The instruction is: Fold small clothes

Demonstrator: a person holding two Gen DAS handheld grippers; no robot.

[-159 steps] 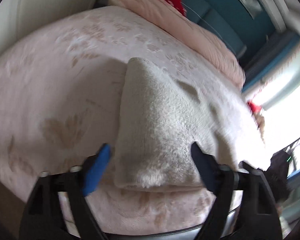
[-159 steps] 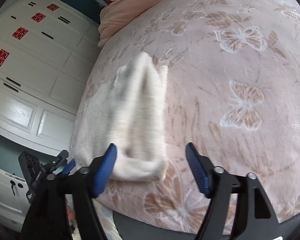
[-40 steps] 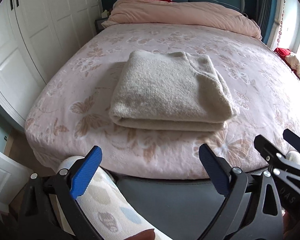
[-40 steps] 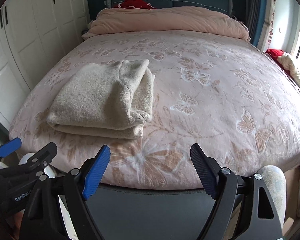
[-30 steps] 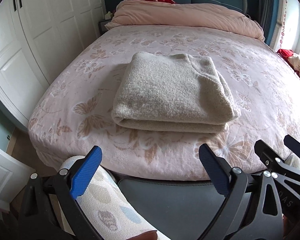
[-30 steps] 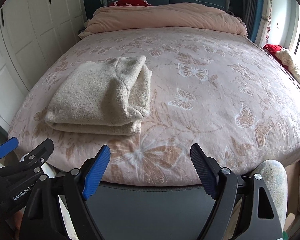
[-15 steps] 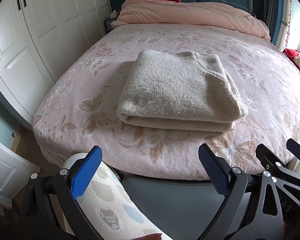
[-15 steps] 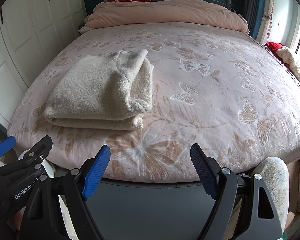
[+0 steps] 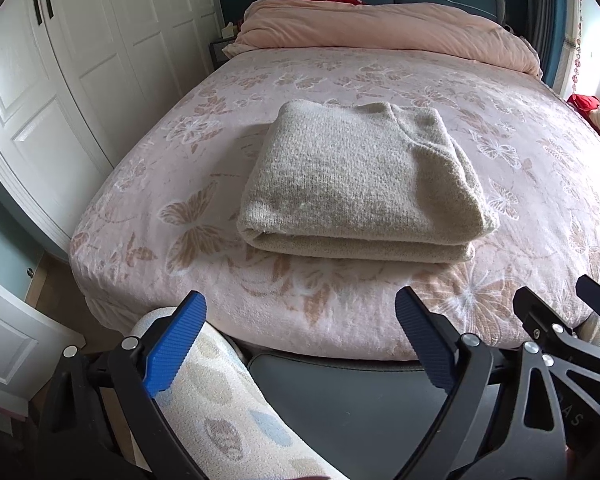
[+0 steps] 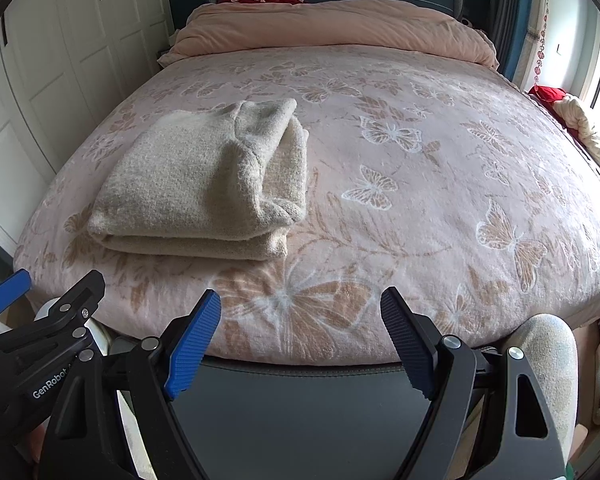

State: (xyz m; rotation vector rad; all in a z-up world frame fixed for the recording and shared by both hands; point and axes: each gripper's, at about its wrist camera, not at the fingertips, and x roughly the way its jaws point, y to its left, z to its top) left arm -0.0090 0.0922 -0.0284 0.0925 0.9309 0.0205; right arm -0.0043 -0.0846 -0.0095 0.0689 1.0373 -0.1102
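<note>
Pink butterfly bedspread (image 9: 188, 184) fills the view, and the beige knit sweater (image 9: 360, 176) lies squarely folded on it toward ten o'clock in the right view, looking finished. Left gripper (image 9: 300, 344) and right gripper (image 10: 300, 336) hang at six o'clock off the bed's edge, jaws spread wide, holding and touching nothing

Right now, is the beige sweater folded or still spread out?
Folded: the beige sweater lies as a compact stacked rectangle on the bed, layered edges showing.
</note>
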